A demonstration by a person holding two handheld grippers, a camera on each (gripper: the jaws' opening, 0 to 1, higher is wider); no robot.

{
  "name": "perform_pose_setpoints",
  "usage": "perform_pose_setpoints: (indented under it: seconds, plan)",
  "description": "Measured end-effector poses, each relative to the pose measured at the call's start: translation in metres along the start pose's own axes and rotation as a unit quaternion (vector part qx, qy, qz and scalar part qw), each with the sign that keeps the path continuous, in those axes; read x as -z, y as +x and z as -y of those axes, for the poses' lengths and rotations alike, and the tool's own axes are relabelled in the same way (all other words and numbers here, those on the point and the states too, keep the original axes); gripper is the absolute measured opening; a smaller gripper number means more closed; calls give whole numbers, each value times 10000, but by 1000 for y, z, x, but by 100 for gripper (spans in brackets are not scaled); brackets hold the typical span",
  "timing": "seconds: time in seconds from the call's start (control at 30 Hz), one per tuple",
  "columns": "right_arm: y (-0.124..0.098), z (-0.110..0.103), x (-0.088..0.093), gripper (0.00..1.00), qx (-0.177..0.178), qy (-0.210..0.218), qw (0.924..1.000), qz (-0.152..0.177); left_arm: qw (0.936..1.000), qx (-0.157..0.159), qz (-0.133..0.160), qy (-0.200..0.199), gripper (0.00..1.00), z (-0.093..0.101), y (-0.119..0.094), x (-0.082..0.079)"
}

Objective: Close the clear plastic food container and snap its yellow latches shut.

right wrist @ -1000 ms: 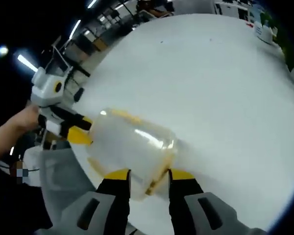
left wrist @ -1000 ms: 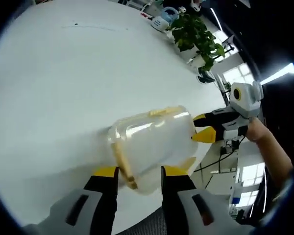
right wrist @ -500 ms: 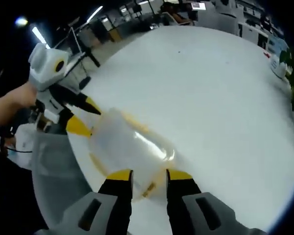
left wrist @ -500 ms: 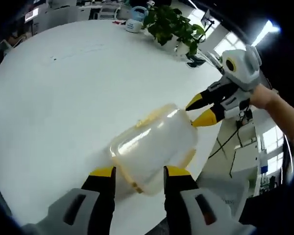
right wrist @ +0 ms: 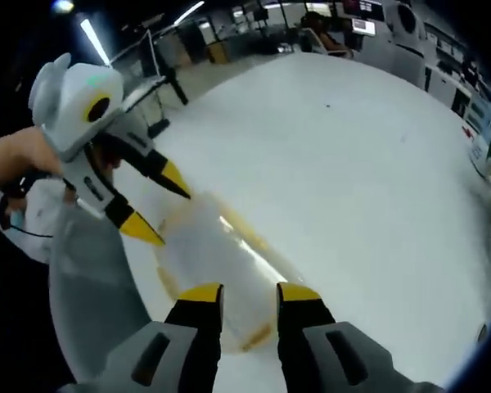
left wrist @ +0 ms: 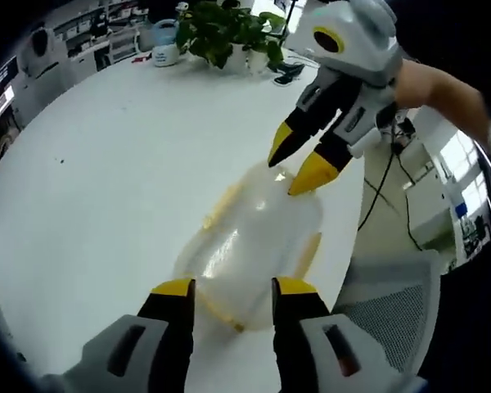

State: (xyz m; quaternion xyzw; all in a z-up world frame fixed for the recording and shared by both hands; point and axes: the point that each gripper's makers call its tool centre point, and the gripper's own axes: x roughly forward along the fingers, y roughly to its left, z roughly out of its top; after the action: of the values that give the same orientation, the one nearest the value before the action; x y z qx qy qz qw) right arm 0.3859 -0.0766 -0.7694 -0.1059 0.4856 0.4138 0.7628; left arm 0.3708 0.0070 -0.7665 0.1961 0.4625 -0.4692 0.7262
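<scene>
While the clear container point(left wrist: 254, 246) lies on the white table point(left wrist: 106, 164), its content unclear, the left gripper point(left wrist: 227, 288) and right gripper point(right wrist: 240, 293) flank its ends, jaws apart, gripping nothing.

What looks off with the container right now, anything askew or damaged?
Nothing looks damaged or spilled. The clear container lies on the white table close to its edge, lid on, yellow latches along its sides. The left gripper and right gripper sit open at opposite ends. Whether the latches are snapped is too blurred to tell.

Left gripper point(left wrist: 227, 286) — right gripper point(right wrist: 249, 293) — jaws parted.
</scene>
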Motion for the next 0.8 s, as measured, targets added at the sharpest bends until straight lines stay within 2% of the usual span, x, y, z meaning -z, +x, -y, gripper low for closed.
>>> perform_pose_setpoints:
  seconds: [0.03, 0.1, 0.13, 0.23, 0.27, 0.5, 0.67, 0.8]
  plan:
    - [1, -1, 0, 23, -13, -59, 10000, -12, 9996, 74, 36, 270, 34, 4, 1, -3]
    - [2, -2, -2, 22, -26, -139, 9999, -29, 9989, 69, -51, 460, 32, 6, 3, -1]
    - [3, -4, -4, 21, -44, -254, 9997, -14, 9976, 145, -81, 679, 31, 10, 4, -1]
    - [6, -5, -9, 17, -76, -380, 9992, -11, 9949, 187, -56, 994, 29, 18, 8, -2]
    - [6, -7, -10, 14, -102, -473, 9988, 5, 9926, 298, -12, 1175, 28, 23, 10, -4]
    - [14, -16, -11, 6, -176, -909, 9957, -101, 9904, 361, 38, 1330, 24, 31, 16, -8]
    - [19, -15, -11, 5, -198, -995, 9947, -142, 9889, 368, 48, 1438, 22, 31, 20, -8]
    - [21, -18, -14, 0, -241, -1183, 9926, -103, 9846, 387, 49, 1707, 18, 37, 21, -7]
